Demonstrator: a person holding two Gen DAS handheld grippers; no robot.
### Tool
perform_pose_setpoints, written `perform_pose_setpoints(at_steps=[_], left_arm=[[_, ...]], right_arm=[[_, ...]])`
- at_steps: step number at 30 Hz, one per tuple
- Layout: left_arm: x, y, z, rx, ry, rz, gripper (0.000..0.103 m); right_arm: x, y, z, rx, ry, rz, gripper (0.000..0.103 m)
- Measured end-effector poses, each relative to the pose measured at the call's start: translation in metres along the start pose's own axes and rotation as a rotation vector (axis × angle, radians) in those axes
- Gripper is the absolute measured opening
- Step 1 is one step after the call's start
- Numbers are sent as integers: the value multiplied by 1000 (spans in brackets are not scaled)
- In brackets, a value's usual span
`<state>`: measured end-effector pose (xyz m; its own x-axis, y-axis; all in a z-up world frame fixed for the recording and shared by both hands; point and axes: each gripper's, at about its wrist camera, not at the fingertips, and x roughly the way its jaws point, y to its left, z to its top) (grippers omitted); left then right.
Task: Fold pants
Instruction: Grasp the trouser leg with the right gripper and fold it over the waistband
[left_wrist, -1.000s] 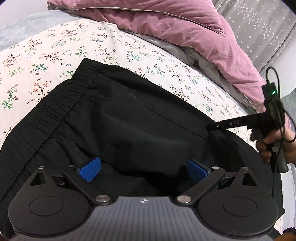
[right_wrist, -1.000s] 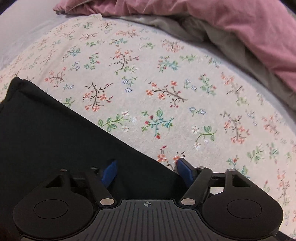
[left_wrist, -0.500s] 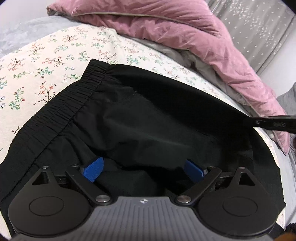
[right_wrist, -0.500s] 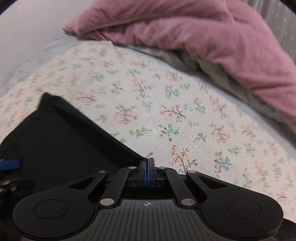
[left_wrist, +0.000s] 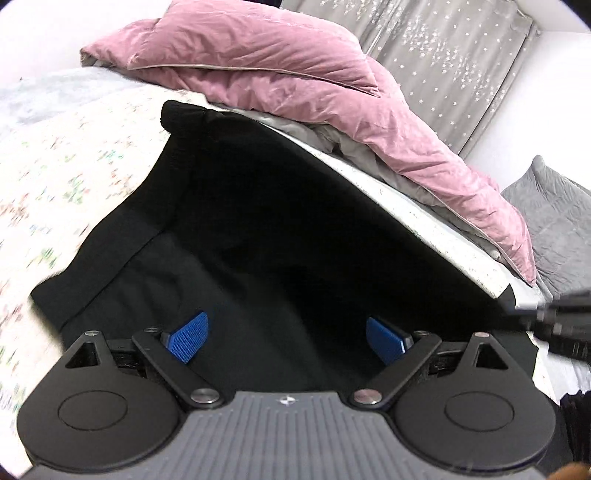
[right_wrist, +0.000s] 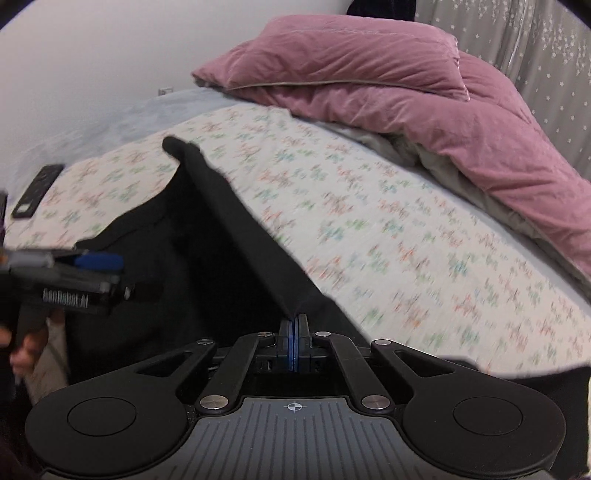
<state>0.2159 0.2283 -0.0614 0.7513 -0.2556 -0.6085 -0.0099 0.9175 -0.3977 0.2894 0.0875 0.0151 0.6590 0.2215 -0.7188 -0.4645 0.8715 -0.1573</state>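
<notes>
A floral bedsheet (right_wrist: 388, 221) covers the mattress, its print blurred. At one o'clock in the right wrist view lies a rumpled pink duvet (right_wrist: 424, 110) with a grey underside showing along its edge. A star-patterned grey curtain (left_wrist: 443, 55) hangs behind it. A dark flat device (right_wrist: 37, 190) (perhaps a remote) rests at nine o'clock. A grey quilted cushion (left_wrist: 557, 229) sits at three o'clock in the left wrist view.

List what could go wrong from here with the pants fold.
1. The right gripper is shut on only a thin edge of the black pants, lifted taut; the fabric could slip out.
2. The left gripper stands open, its pads holding nothing, so the near side is unpinned and the whole garment may drag across the floral sheet.
3. The raised layer could land crooked or bunched.
</notes>
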Motion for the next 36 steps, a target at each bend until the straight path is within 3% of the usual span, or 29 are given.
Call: perform_pose_setpoints(at_steps=[5, 10, 17, 19, 21, 23, 28, 36], left_arm=[[-8, 13, -21, -48, 2, -8, 92], [-7, 16, -19, -67, -7, -7, 89], [5, 31, -13, -204, 24, -17, 85], [6, 32, -12, -219, 17, -16, 82], [7, 32, -10, -218, 16, -17, 73], [7, 33, -9, -216, 20, -27, 66], [3, 39, -8, -234, 19, -48, 60], [12, 38, -11, -259, 86, -57, 60]], right_arm=[[9, 36, -46, -40, 50, 29, 0], [37, 54, -76, -43, 127, 40, 0], [48, 60, -85, -14, 131, 39, 8], [40, 51, -82, 4, 113, 50, 17], [30, 39, -81, 23, 83, 30, 43], [19, 22, -82, 51, 53, -9, 55], [-3, -34, -84, 157, 25, -144, 55], [-15, -114, -101, 347, 24, -245, 55]])
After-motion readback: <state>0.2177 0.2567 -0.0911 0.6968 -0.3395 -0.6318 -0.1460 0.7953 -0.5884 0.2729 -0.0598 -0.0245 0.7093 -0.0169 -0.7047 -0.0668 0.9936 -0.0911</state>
